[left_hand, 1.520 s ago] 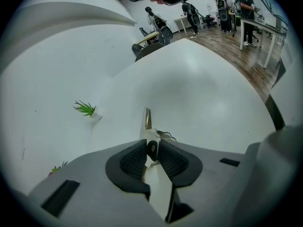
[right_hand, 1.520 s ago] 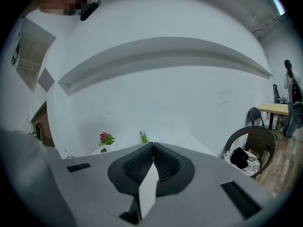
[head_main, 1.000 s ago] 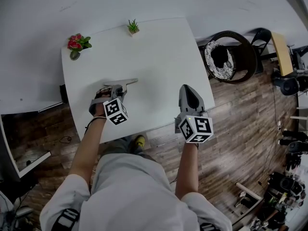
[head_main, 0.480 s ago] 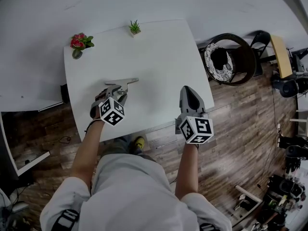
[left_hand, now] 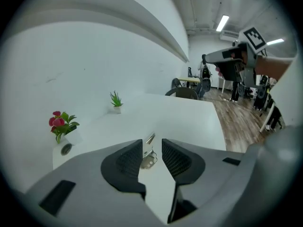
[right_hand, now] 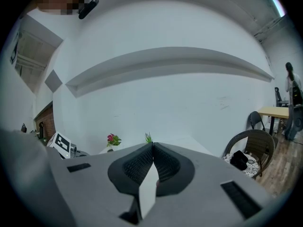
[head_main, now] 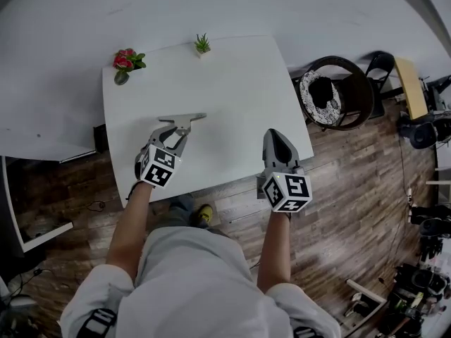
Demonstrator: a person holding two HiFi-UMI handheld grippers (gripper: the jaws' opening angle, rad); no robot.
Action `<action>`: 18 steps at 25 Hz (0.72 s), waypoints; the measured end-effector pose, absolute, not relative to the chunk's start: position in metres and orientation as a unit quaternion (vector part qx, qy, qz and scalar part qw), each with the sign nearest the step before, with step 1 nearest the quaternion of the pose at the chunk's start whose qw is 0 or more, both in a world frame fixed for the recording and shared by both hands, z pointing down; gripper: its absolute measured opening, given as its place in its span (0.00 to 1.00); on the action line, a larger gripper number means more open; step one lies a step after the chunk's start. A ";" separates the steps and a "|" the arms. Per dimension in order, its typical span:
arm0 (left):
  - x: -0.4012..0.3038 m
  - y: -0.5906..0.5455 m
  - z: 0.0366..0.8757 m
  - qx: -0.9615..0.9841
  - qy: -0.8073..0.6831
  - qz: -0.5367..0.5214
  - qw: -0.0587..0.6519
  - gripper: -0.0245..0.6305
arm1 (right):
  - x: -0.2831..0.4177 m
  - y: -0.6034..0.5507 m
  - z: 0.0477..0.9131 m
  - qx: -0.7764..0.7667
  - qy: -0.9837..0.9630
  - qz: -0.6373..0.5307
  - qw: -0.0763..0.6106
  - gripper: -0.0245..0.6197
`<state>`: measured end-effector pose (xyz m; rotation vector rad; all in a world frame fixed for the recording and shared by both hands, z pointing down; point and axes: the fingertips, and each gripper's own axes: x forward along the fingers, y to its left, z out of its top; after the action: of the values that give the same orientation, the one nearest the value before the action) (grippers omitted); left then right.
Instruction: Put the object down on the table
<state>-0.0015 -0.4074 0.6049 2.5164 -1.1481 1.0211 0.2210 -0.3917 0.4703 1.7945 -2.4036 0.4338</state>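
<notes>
The metal bracket (head_main: 184,119) lies flat on the white tabletop (head_main: 232,83), in its left half, with its long thin arm pointing to the person's right. The left hand-held gripper (head_main: 171,134) sits low over the tabletop just on the near side of the bracket, aimed toward the far edge. In the left gripper view its jaws stand a little apart, and the bracket (left_hand: 148,157) shows in the narrow gap at their tips, resting on the tabletop. It lies closer to the left jaw, and neither pad appears to press on it.

The right hand-held gripper (head_main: 276,135) is over the right near corner of the tabletop, well apart from the bracket. In the right gripper view, the right hand-held gripper (right_hand: 153,144) has its ribbed pads pressed together with nothing between them.

A pot of red flowers (head_main: 125,63) stands at the far left corner of the tabletop. A small green plant (head_main: 202,46) stands at the far edge. A round dark chair (head_main: 331,94) stands on the wood floor (head_main: 352,189), off the right side of the tabletop.
</notes>
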 end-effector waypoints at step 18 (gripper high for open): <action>-0.033 -0.355 0.511 0.838 -0.493 0.215 0.090 0.07 | 0.216 -0.333 0.440 0.579 -0.806 0.118 0.025 0.05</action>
<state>-0.0327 -0.3546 0.5111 2.4925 -1.4657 0.6390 0.2162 -0.3334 0.4396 1.7920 -2.4929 0.3652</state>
